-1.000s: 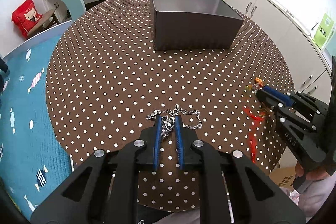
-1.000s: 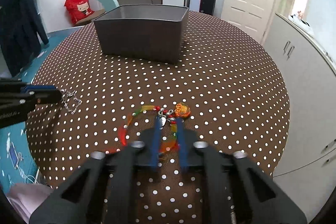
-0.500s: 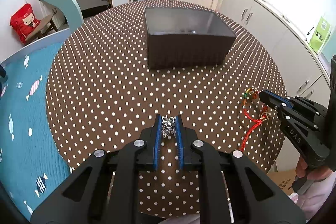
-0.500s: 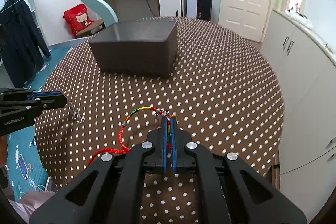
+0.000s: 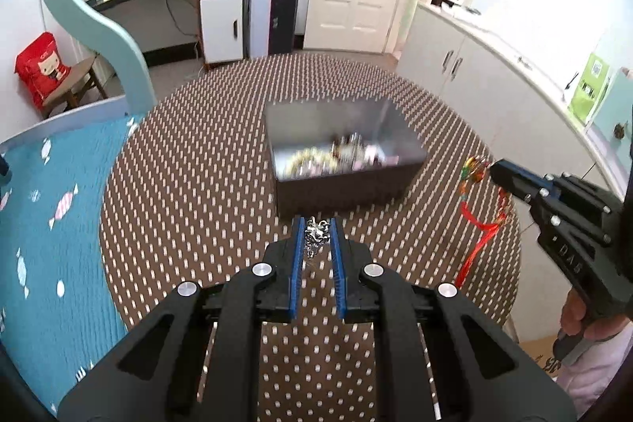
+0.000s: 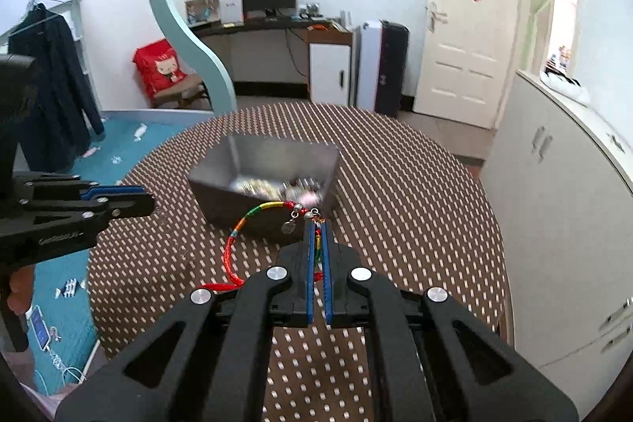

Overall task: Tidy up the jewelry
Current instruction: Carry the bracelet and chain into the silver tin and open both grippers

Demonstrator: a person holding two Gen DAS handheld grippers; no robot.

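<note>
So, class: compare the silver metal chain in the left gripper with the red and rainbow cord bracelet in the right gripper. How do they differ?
The silver metal chain is bunched into a small clump between the left gripper's pads; the red and rainbow cord bracelet trails out in a long loop from the right gripper. The chain is plain silver; the bracelet is multicoloured with small charms. Both are pinched and lifted off the dotted brown tablecloth.

Between the left tongs (image 5: 317, 226) a shiny metal chain (image 5: 315, 239); ahead, a matt dark box (image 5: 342, 161), perhaps card, on dotted cloth (image 5: 190, 192).
</note>
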